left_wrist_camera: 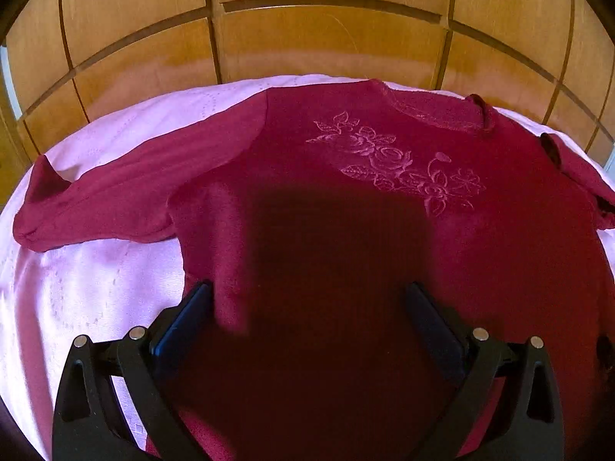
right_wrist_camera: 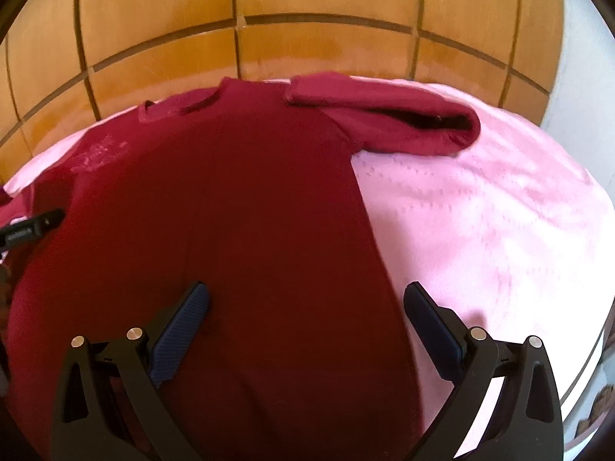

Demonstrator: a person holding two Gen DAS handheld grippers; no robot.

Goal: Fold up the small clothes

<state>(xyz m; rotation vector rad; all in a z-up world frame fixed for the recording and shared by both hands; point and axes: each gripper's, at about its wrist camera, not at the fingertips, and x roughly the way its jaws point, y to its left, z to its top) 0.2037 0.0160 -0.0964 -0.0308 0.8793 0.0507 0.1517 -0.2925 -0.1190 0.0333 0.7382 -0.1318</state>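
1. Left gripper (left_wrist_camera: 307,299): jaws spread wide, nothing pinched; it hangs over the body of the dark red top (left_wrist_camera: 365,199).
2. Right gripper (right_wrist_camera: 307,299): jaws spread wide, nothing pinched, above the top's side edge.
3. The top lies flat on the pink bedcover (right_wrist_camera: 480,211); embroidered flowers (left_wrist_camera: 399,161) sit ahead of the left gripper.
4. One sleeve (right_wrist_camera: 384,119), folded back, lies ahead of the right gripper.
5. A wooden panelled wall (left_wrist_camera: 326,38) stands beyond.

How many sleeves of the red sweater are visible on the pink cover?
2. One sleeve lies stretched out to the side on the pink cover; the other sleeve lies on the opposite side, near the wooden wall.
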